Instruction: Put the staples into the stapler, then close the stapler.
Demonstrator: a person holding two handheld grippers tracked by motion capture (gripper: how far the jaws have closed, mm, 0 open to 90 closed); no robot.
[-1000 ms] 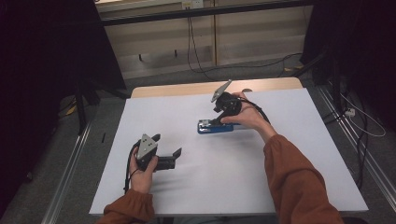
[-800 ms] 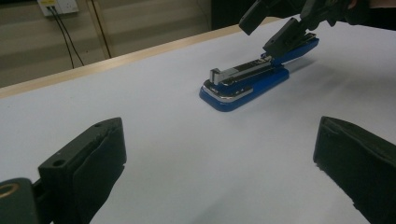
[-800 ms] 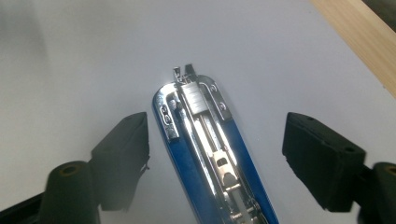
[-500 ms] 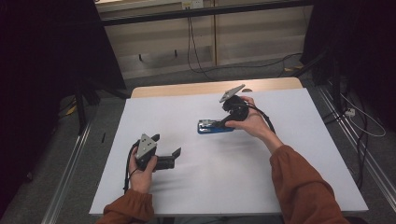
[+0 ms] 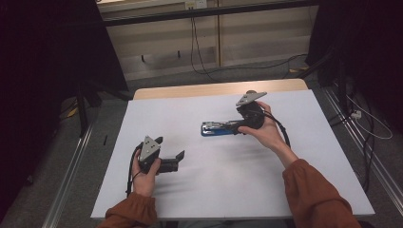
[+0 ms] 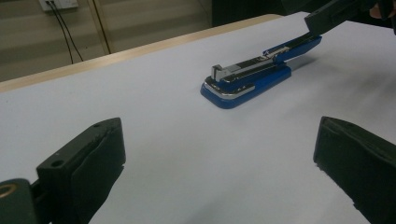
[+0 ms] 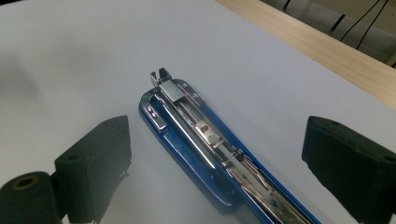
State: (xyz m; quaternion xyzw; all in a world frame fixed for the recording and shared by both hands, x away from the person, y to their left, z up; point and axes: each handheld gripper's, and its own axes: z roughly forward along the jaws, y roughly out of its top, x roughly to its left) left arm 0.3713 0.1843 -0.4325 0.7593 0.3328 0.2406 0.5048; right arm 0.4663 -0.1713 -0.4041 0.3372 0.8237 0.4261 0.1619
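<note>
At 12 o'clock of the open right gripper (image 7: 215, 163), jaws just widened: stapler (image 7: 205, 149) released flat, unclamped; left gripper (image 6: 219, 182) open, idle.

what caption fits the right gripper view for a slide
Open right tongs straddle a blue stapler lying on the white table, pads clear of it.

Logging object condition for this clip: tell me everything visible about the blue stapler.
The blue stapler lies flat on the white table cover, its long axis running left to right in the high view. It has a glossy blue base and a shiny metal staple channel with a chrome front plate; the channel's inner rail and spring parts show from above. The right tongs straddle its rear end, jaws wide apart, pads not pressing it. Its front end is free.
</note>
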